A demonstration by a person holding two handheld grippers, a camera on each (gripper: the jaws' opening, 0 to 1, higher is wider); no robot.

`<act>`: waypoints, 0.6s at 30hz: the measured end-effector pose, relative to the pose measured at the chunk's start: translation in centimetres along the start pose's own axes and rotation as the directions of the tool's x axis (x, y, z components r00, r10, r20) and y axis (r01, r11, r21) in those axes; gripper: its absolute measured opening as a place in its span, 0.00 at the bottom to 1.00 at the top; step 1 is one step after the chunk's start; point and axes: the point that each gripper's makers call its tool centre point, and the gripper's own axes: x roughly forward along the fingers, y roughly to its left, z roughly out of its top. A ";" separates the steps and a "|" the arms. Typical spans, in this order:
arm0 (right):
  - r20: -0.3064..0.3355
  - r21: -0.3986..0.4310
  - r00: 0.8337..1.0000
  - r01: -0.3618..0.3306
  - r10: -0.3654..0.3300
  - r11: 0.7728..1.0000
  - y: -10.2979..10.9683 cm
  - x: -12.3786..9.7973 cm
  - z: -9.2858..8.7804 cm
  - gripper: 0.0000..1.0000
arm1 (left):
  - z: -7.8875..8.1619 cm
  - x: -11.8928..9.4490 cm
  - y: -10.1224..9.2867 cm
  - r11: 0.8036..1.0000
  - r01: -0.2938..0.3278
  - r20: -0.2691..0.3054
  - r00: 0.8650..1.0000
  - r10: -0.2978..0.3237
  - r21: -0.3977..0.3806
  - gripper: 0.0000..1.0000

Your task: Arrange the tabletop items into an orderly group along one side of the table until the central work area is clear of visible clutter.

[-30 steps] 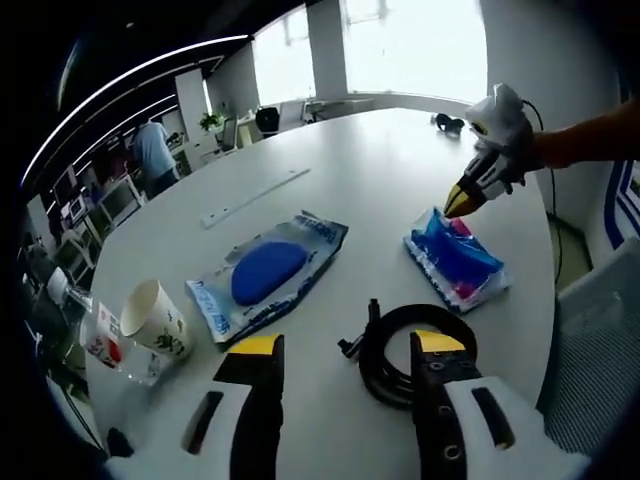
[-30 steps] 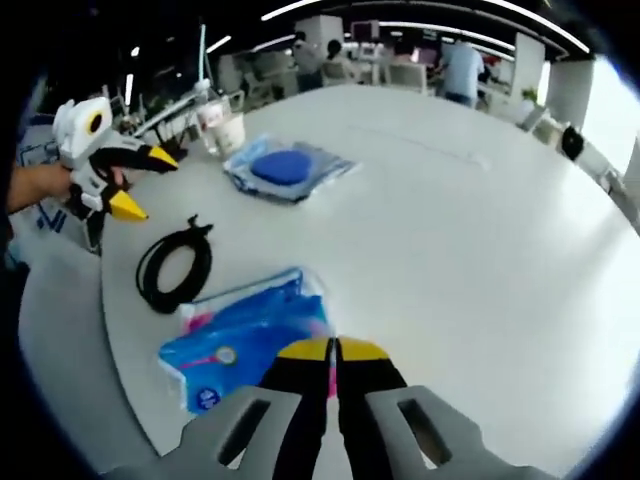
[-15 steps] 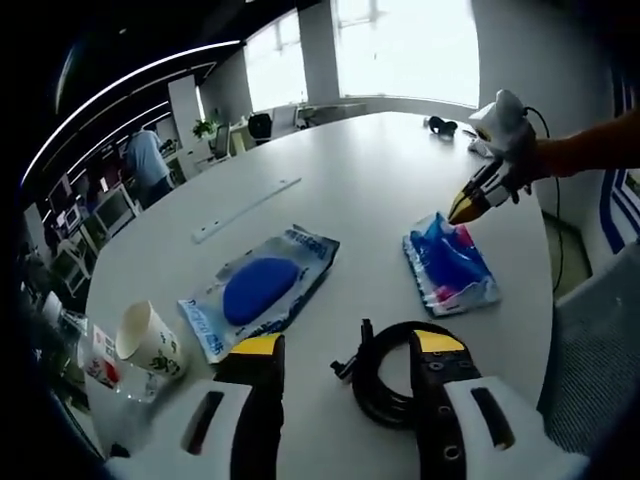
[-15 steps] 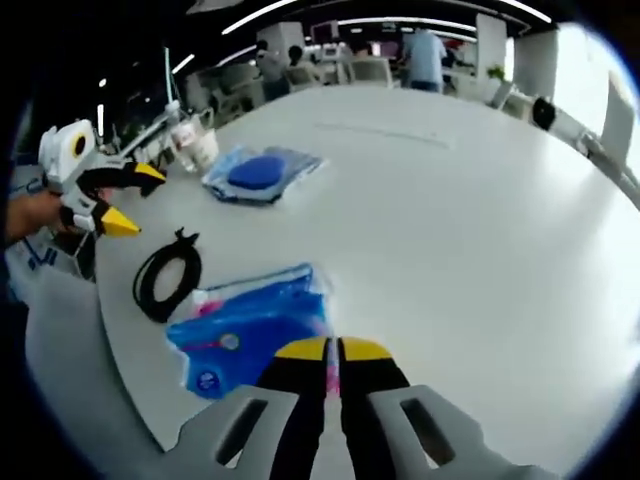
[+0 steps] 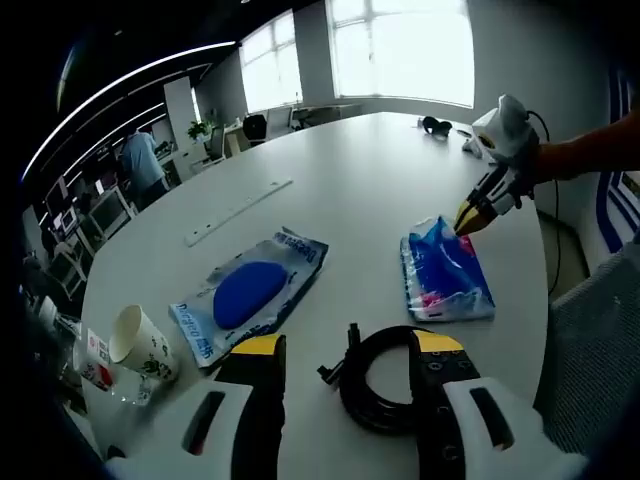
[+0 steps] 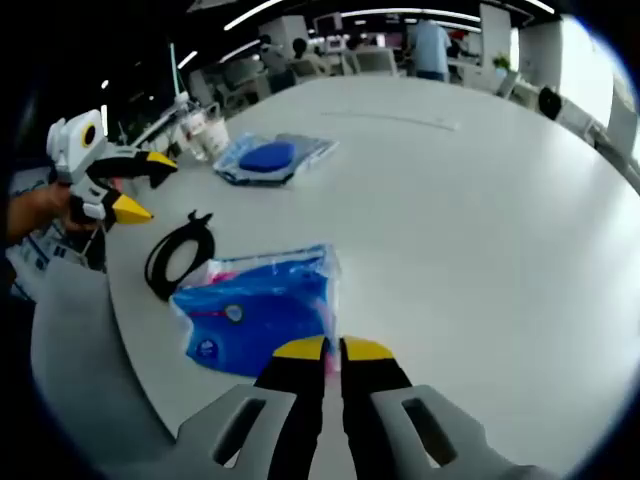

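While the right gripper (image 6: 332, 348) holds its fingers clenched on the blue packet (image 6: 262, 308) near the surface (image 6: 470, 220) edge, drag it low and steadily toward the cable coil (image 6: 180, 255), with the left gripper (image 5: 345, 345) released.

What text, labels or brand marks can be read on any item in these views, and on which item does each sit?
None is legible.
Blue packet held by the right gripper: round label and print, blurred.
Clear pouch with blue pad: edge print too small.
Paper cup: pattern, no readable words.
Red-marked cup: blurred.
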 end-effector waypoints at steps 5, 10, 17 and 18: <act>-0.006 0.011 1.000 0.004 -0.004 1.000 0.2 -0.2 -0.4 0.00 | -0.1 0.0 -0.4 1.000 0.008 -0.003 1.000 -0.008 0.001 0.47; 0.012 0.066 0.999 0.038 -0.039 0.997 -0.2 -0.5 -0.6 0.00 | -0.3 0.3 -0.8 1.000 0.019 -0.010 1.000 -0.019 0.001 0.46; 0.080 0.191 0.992 0.078 -0.095 0.978 -1.6 -1.4 0.1 0.00 | 0.0 0.4 -1.0 1.000 0.027 -0.005 1.000 -0.027 0.009 0.46; 0.085 0.200 0.991 0.083 -0.101 0.976 -1.9 -1.5 0.2 0.00 | 0.0 0.4 -1.0 1.000 0.027 -0.006 1.000 -0.027 0.009 0.46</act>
